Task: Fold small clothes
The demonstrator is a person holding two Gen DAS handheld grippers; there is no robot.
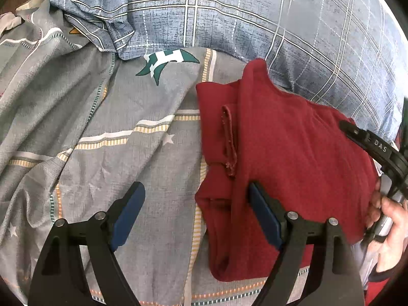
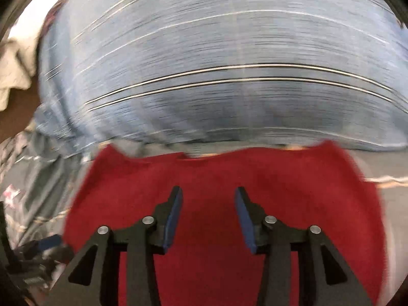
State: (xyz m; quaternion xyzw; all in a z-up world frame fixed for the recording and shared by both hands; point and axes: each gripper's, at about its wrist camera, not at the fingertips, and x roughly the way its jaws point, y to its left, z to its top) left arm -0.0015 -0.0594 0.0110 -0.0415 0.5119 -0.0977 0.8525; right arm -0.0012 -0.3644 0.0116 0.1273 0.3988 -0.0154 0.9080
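Observation:
A dark red garment (image 1: 293, 153) lies partly folded on a grey patterned bedsheet (image 1: 127, 153), with a thin loop of fabric on its left panel. My left gripper (image 1: 195, 188) stands wide open over the garment's left edge. Its right finger (image 1: 262, 211) rests above the red cloth and its left finger is over the bare sheet. In the motion-blurred right wrist view, my right gripper (image 2: 208, 190) hovers open above the red garment (image 2: 255, 168), nothing between its pads. A person's hand (image 1: 390, 219) holds the right gripper's black body at the garment's right side.
A blue plaid pillow or quilt (image 1: 255, 25) bulges just behind the garment, blurred in the right wrist view (image 2: 216, 76). Crumpled blue fabric (image 1: 84, 12) lies at the back left. White cloth (image 2: 15, 76) sits at the far left.

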